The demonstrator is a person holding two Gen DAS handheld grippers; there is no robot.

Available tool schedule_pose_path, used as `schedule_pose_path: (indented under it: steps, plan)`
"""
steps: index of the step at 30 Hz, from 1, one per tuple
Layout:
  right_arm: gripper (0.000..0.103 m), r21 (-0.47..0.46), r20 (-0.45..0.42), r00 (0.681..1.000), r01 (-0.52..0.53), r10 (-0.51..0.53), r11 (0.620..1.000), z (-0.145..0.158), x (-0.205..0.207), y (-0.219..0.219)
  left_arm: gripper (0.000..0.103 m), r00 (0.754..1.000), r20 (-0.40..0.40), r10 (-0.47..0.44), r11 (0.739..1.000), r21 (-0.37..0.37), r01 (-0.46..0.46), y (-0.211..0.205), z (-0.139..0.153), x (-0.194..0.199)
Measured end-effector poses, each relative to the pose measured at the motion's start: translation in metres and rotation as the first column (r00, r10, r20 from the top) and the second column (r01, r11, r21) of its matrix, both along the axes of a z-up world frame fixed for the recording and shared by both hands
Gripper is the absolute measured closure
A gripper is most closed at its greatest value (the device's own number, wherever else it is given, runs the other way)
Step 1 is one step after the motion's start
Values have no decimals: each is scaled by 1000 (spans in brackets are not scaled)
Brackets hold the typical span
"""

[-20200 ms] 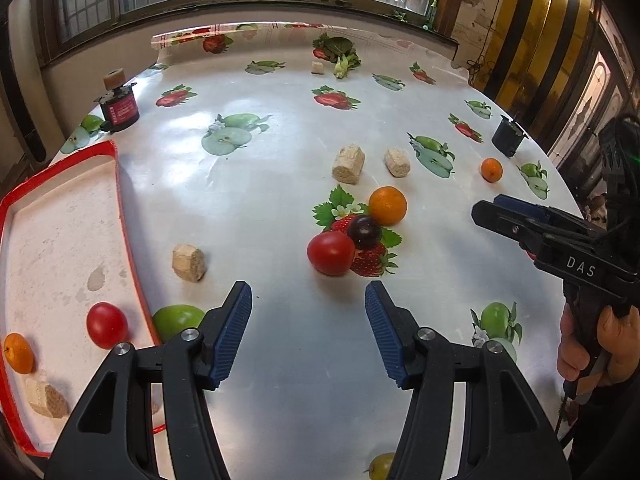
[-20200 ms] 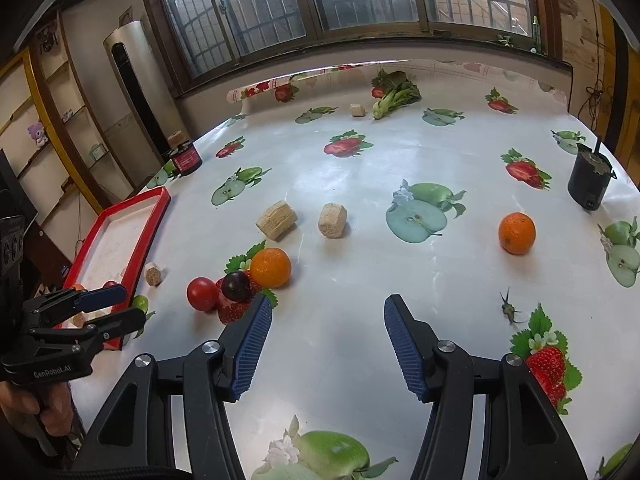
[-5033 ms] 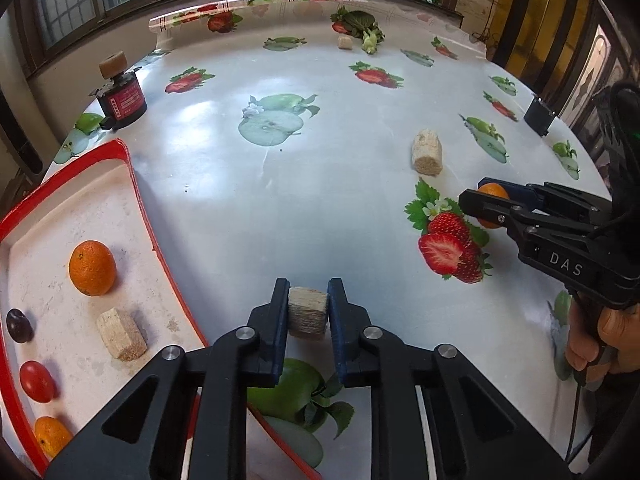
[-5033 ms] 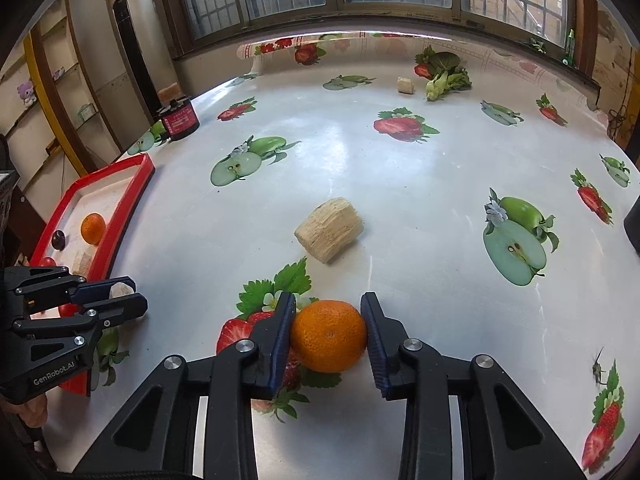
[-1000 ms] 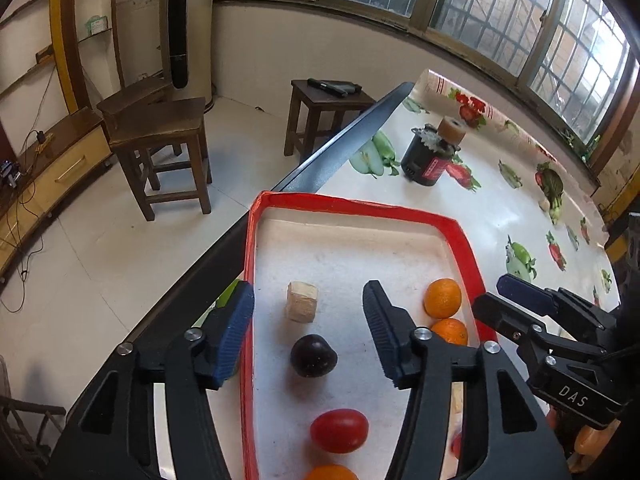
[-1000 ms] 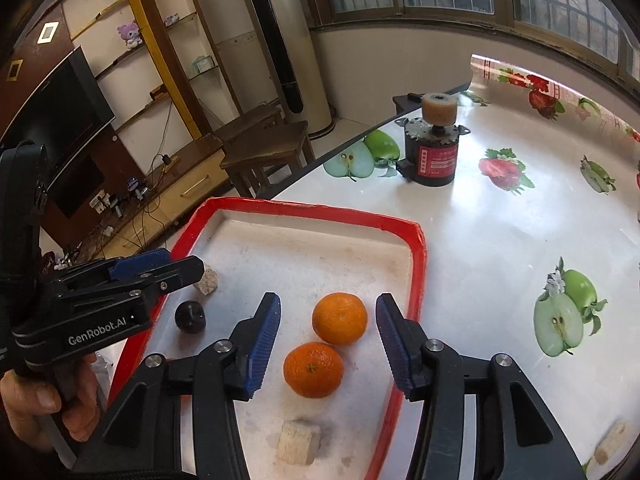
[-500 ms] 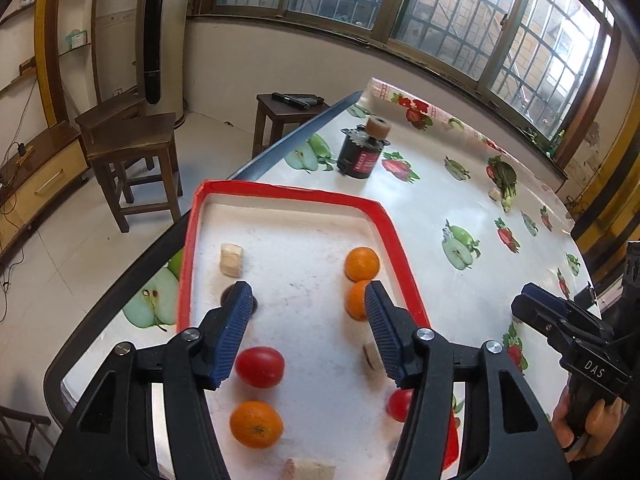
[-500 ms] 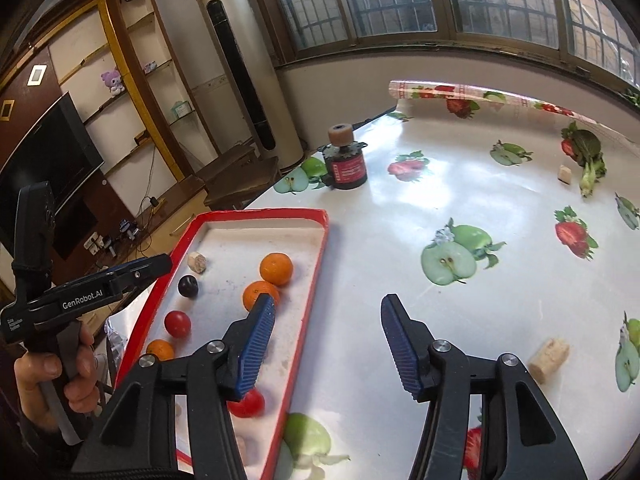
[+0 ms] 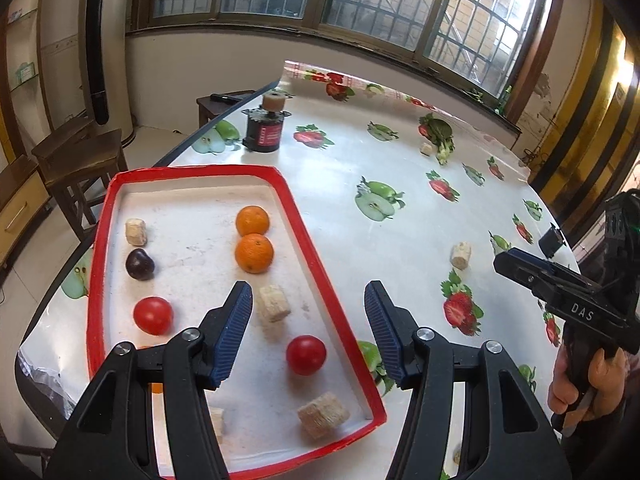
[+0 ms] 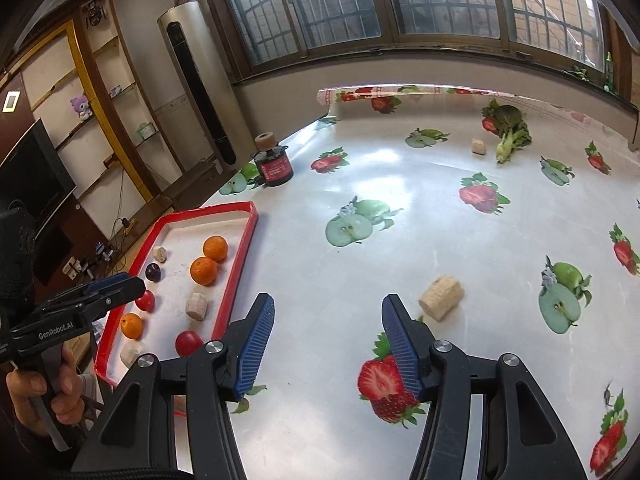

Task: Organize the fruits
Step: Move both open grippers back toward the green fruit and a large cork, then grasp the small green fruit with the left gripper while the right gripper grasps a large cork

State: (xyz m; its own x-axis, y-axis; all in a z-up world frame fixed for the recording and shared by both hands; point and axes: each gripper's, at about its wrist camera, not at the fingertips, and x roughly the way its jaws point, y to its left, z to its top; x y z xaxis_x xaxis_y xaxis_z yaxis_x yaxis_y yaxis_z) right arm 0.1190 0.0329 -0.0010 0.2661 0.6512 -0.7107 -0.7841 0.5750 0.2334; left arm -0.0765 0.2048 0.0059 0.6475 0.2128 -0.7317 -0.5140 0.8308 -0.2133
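- Hovering empty, the left gripper point(image 9: 308, 332) and right gripper point(image 10: 328, 342) both stand released, the right's jaws having just widened.
- Remaining block point(image 10: 441, 298) looks light, rough, crumbly; pinch its round sides gently.

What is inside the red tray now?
In the red tray: three oranges, two red tomatoes, one dark plum and beige blocks. The left gripper, open, hides part of the near end, so other pieces there cannot be counted.

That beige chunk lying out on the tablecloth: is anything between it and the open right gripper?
Nothing visible. The beige chunk lies alone on the table just beyond the right gripper, whose jaws are open and empty; only printed strawberries lie between.
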Motion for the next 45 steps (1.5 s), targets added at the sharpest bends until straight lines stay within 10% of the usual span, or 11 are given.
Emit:
schedule_pose_path:
  steps: [16, 27, 36, 42, 45]
  plan:
    - [44, -12, 6, 995, 101, -101, 995, -4, 15, -61, 40, 978, -42, -203, 979, 1, 203, -84, -14, 8]
    - [44, -22, -3, 989, 147, -147, 989, -13, 26, -84, 40, 835, -137, -532, 841, 30, 541, -168, -38, 0]
    - [44, -26, -8, 991, 131, -132, 991, -23, 34, -67, 40, 788, -201, -581, 805, -2, 593, -192, -65, 3]
    - [44, -66, 30, 990, 140, -138, 988, -38, 49, -41, 78, 759, -215, -614, 772, 39, 635, -205, -74, 5]
    - [44, -100, 28, 990, 143, -141, 985, -50, 61, -27, 79, 783, -218, -582, 793, 63, 606, -196, -70, 13]
